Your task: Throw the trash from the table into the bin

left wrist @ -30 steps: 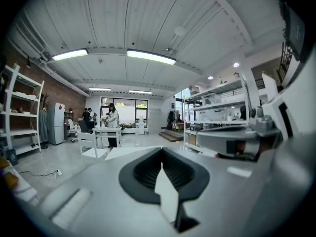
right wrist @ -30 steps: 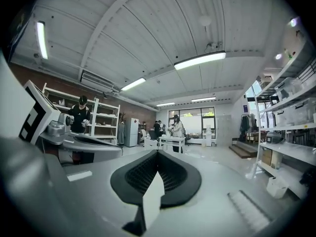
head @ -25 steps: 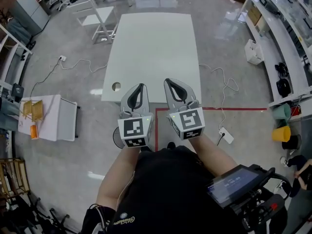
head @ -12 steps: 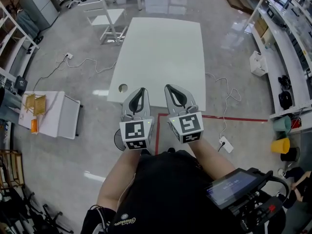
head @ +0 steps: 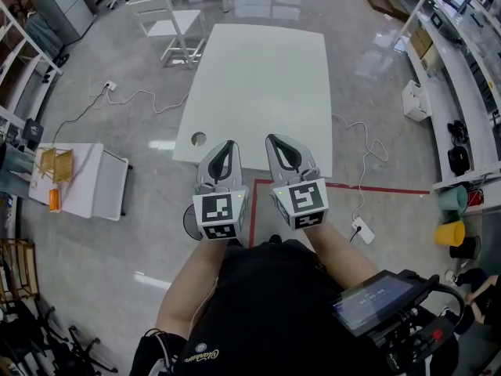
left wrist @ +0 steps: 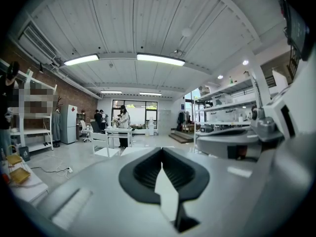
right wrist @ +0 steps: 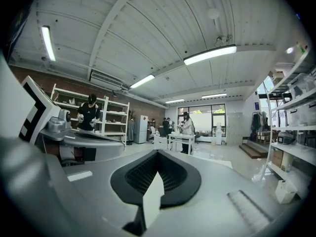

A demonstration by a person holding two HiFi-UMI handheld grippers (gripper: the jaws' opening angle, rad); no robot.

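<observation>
A grey polished floor (head: 94, 272) fills most of the head view, and on it stands a long white table (head: 258, 84) that runs away from the person, with a round hole (head: 199, 139) near its near left corner. No view shows any piece that can be told as trash on the table top. Long white shelving (head: 462, 77) lines the right side of the room. At the left stands a smaller white table (head: 86, 186) that carries a yellow wire frame (head: 53, 165) and a small orange thing (head: 53, 200). The person's dark-clad torso (head: 266, 304) takes up the bottom of the view, with a screen device (head: 376, 294) at its right. The left gripper (head: 227, 144) and the right gripper (head: 274, 139) are held side by side in front of the torso, their tips over the table's near edge. In the left gripper view the dark fingers (left wrist: 140, 174) meet at the tip with nothing between them; in the right gripper view the fingers (right wrist: 170, 181) are likewise closed on nothing. A dark round thing (head: 188, 222) sits on the floor, partly hidden behind the left gripper; whether it is the bin cannot be told. A red tape line (head: 376, 188) crosses the floor, a white cable (head: 133, 99) trails at the left, and a yellow bucket (head: 452, 232) stands at the far right.
</observation>
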